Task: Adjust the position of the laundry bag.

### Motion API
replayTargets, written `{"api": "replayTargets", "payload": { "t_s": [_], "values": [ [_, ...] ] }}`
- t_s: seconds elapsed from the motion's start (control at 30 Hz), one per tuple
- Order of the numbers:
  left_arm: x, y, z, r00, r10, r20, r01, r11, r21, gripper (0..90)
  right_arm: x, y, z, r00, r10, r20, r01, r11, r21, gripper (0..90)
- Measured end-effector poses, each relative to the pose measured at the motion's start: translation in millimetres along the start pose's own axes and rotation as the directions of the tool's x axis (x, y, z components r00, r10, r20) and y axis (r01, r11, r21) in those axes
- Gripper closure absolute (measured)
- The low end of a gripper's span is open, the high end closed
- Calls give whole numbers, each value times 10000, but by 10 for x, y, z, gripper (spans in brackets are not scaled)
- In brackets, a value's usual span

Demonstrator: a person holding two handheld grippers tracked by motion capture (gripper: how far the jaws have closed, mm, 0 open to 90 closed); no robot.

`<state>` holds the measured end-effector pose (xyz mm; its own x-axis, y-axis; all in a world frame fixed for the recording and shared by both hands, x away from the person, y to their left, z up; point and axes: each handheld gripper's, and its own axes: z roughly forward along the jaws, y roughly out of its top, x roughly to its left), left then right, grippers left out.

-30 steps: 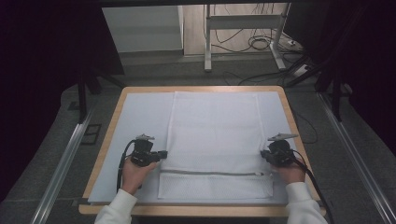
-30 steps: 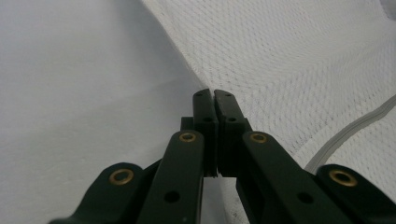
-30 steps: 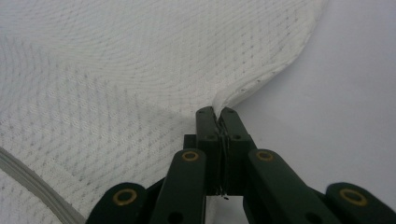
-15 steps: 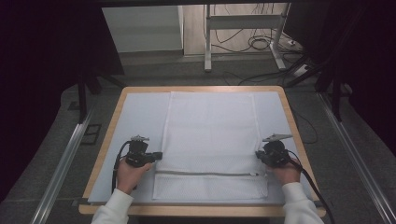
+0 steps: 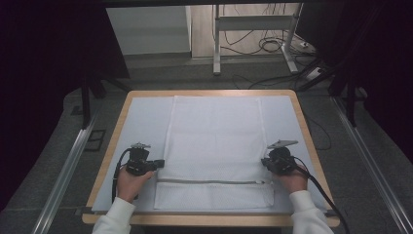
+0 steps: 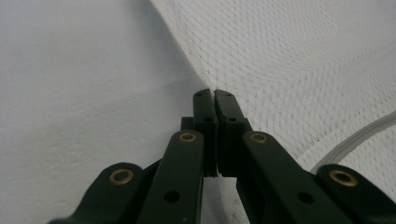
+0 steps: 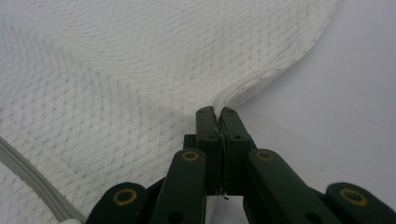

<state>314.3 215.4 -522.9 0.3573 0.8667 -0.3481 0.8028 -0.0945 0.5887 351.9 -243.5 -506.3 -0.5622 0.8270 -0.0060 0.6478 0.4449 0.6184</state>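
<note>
2 tools (image 5: 157,165) (image 5: 265,163) clamped on mesh bag (image 5: 214,141) edges

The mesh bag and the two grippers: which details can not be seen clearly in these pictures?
- Mesh bag contents: high view, weave too fine and far to tell.
- Zipper pull: high view, too small; right gripper view, cut off by the bottom edge.
- Cloth inside the left gripper: left gripper view, hidden by the closed jaws.
- Right gripper: depth of its bite hidden likewise.
</note>
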Motion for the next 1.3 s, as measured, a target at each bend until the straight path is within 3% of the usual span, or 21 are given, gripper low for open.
{"api": "replayTargets", "payload": {
  "t_s": [0.63, 0.8, 0.9, 0.97, 1.1, 1.17, 1.3],
  "values": [
    [91, -28, -47, 9998, -136, -128, 136, 9999, -25, 887, 58, 4, 65, 9995, 55, -325, -55, 10000, -2, 871],
    [91, -45, -48, 9990, -197, -402, 194, 9998, -78, 860, 49, 2, 71, 9995, 29, -325, -29, 10000, -1, 867],
    [89, -63, -80, 9979, -149, -628, 131, 9995, -297, 777, 42, 2, 69, 9995, -99, -300, 98, 10000, -13, 809],
    [82, -60, -128, 9978, 106, -651, -149, 9976, -669, 655, 31, 6, 56, 9996, -183, -191, 181, 9998, -94, 620],
    [26, -11, -205, 9973, 189, -711, -274, 9923, -1207, 463, 3, 14, 11, 9997, 206, -158, -213, 9987, -455, 446],
    [-21, 9, -222, 9971, 132, -744, -230, 9908, -1331, 351, -3, 18, -7, 9990, 405, -205, -415, 9978, -518, 401],
    [-120, 40, -252, 9973, 121, -721, -226, 9888, -1473, 297, -22, 13, -42, 9977, 640, -243, -656, 9955, -679, 354]
  ]
}}
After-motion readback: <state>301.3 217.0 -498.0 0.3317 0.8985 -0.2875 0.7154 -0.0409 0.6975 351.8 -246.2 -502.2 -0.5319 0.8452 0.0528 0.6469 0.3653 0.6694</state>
